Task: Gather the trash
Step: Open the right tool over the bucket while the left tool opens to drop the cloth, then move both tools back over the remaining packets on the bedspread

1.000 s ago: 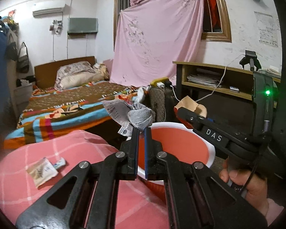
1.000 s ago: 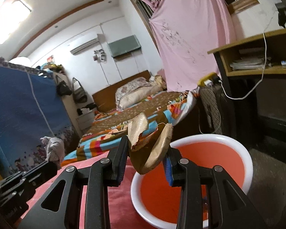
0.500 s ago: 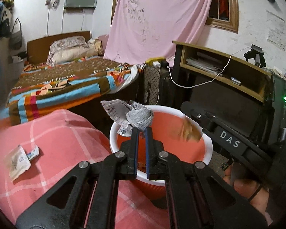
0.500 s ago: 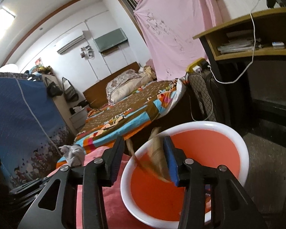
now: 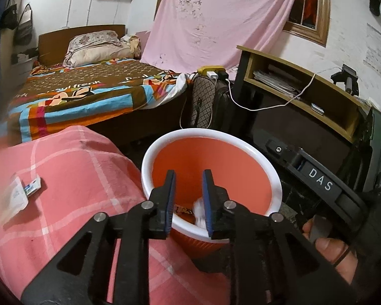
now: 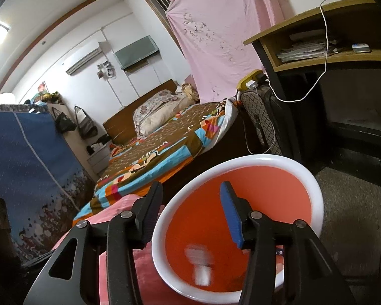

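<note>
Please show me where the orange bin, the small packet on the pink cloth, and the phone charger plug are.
Orange bin (image 5: 271,170), left wrist view, on its white rim.
Small packet (image 5: 31,186), left wrist view, on its printed face.
Charger plug (image 5: 212,74), left wrist view, on its white body.

Left tongs over bin near rim, jaws just opening, parted, nothing between. Right tongs at bin's rim, jaws just opening, wide, empty. Right hand grips handle beside bin.
</note>
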The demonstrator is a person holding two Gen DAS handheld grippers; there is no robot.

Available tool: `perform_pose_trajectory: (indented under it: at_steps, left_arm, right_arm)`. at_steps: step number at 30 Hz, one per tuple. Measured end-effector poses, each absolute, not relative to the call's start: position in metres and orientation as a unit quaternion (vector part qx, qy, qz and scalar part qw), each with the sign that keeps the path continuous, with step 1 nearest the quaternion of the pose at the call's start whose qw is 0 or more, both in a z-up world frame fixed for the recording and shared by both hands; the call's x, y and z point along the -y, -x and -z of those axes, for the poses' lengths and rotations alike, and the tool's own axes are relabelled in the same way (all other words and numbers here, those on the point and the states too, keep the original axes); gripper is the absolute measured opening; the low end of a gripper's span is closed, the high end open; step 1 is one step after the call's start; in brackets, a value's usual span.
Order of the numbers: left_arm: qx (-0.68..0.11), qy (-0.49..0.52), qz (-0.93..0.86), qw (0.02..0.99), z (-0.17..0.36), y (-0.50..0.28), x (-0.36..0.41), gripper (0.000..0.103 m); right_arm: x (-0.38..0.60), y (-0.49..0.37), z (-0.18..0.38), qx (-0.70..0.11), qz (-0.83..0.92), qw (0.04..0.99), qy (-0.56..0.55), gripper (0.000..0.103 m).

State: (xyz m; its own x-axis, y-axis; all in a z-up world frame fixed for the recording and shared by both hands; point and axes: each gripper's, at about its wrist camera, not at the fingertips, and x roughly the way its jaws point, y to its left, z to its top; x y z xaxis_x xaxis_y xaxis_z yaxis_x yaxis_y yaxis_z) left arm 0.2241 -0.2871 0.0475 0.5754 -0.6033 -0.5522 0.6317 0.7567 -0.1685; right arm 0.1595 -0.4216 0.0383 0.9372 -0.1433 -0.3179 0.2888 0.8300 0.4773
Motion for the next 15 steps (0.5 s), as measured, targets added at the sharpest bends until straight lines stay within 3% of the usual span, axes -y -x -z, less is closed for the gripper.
perform_pose_trajectory:
  at_steps: [10, 15]
  left_arm:
    - [-0.283, 0.013, 0.296, 0.912, -0.063, -0.230, 0.247, 0.021]
    - [-0.267, 0.026, 0.268, 0.925, -0.070, -0.229, 0.222, 0.032]
  right_arm:
    - [0.409, -0.161, -0.048, -0.117, 0.103, 0.959, -0.237, 0.054]
    - [0.395, -0.161, -0.055, -0.097, 0.089, 0.967, -0.217, 0.074]
